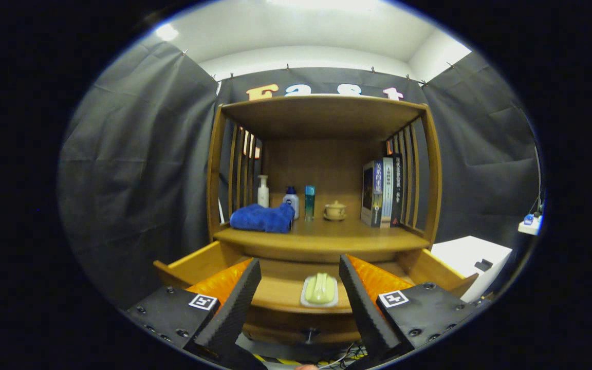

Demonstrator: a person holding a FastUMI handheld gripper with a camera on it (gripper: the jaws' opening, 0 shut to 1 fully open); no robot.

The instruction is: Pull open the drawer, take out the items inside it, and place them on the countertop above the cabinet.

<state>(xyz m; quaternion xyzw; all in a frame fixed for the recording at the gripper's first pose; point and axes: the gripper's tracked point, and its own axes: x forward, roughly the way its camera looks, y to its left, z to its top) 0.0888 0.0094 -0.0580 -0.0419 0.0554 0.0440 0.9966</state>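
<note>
Drawer (201, 264) stands pulled out below the countertop (321, 235), so we judge the opening step done and the take-out step in hand. Left to right on the countertop: a folded blue towel (262, 218) at about 10 o'clock from the gripper, touching or nearly touching a white pump bottle (263, 191) behind it; then a small white bottle with a blue cap (291, 201), a teal tube (310, 202) just beside it, a small lidded pot (335, 210) near 12 o'clock, and a row of books (382, 192) upright at about 1 o'clock against the slatted side. In the drawer we see one item: a pale green soap on a white dish (319, 290), lying on the drawer floor near its front edge, at 12 o'clock just ahead of the fingertips and between their lines. The gripper (300, 270) hangs above the drawer front with its fingers spread wide and holding nothing; no finger touches the dish. The drawer knob (309, 335) sits below, between the fingers. Next move, as we judge it: lower and advance so the fingers straddle the dish, close on its sides, lift level, and set it on bare countertop ahead of the pot. Risk: the soap may slide off if the dish tilts.
</note>
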